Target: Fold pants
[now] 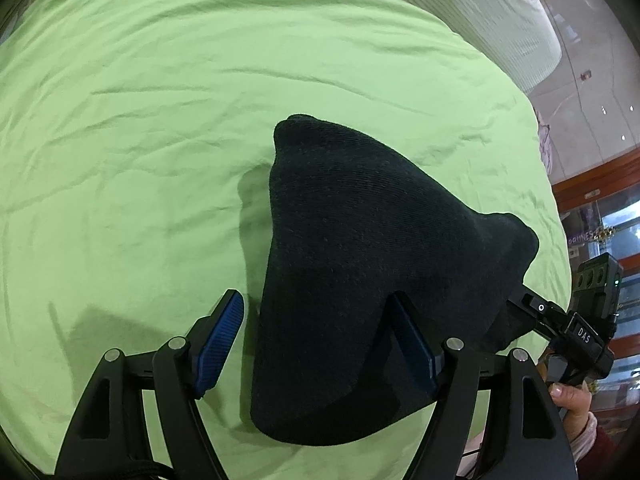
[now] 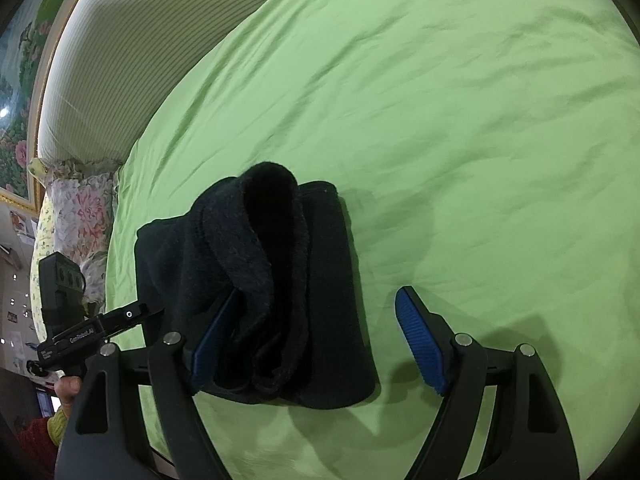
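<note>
The black pants [image 1: 360, 264] lie folded into a thick bundle on the green bedsheet [image 1: 160, 120]. In the left wrist view my left gripper [image 1: 320, 344] is open, its blue pads either side of the bundle's near edge, and the right pad [image 1: 412, 344] touches the cloth. In the right wrist view the pants [image 2: 280, 280] show a loose upper fold rising in a hump. My right gripper [image 2: 316, 344] is open, with its left pad [image 2: 212, 340] tucked under that fold and its right pad [image 2: 420, 344] over bare sheet. Each gripper shows in the other's view, beside the bundle.
The green sheet [image 2: 480, 120] is wrinkled all around the pants. A striped white pillow [image 2: 132, 52] lies at the bed's head, with a floral pillow [image 2: 80, 216] beside it. A tiled floor [image 1: 592, 80] and a wooden cabinet [image 1: 600, 200] lie beyond the bed's edge.
</note>
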